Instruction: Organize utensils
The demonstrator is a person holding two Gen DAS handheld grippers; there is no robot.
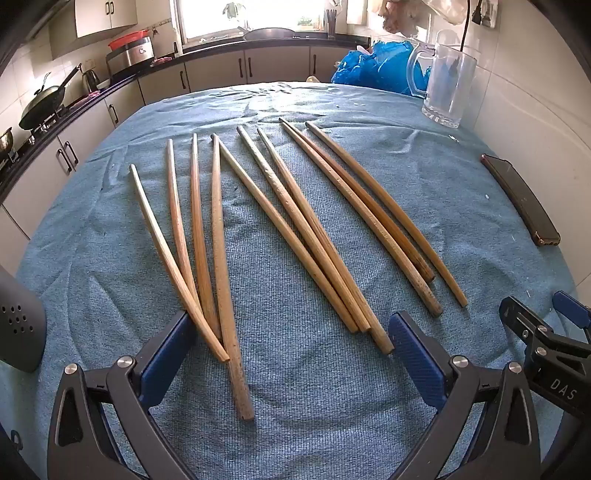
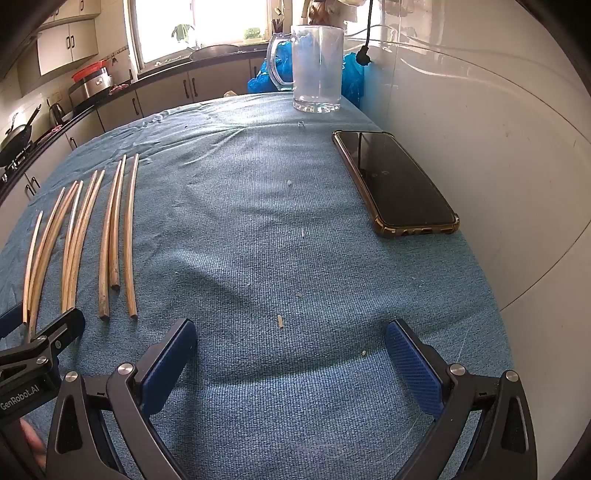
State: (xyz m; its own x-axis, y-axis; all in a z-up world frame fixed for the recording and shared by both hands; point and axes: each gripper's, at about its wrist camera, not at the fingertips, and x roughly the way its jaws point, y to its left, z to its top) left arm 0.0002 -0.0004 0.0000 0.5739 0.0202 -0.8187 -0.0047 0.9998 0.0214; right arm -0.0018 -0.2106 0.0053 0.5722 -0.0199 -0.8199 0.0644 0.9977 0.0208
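Nearest to the cameras, the left gripper [image 1: 291, 339] has its black arms and blue ribbed pads spread wide apart, and it holds nothing; the near ends of some chopsticks lie between the pads on the cloth. The right gripper [image 2: 291, 345] is also wide apart and empty, above a bare part of the cloth. On the body of the left gripper, seen from the right wrist view, is written "GenRobot.AI"; on the right one, in the left wrist view, the letters "DAS" can be read.

The table is covered by a blue ribbed cloth [image 2: 240, 240] with small crumbs. The ten long wooden chopsticks [image 1: 280, 225] lie loose on it in three groups, pointing away. At the right, near the white wall, lies a dark phone in a brown case [image 2: 395, 181]. Further stands a clear glass mug with a handle [image 2: 317, 68], and behind it a blue plastic bag [image 1: 376, 66]. Beyond are beige kitchen cabinets [image 1: 218, 72], a black wok [image 1: 42, 101] and a bright window [image 1: 251, 14].
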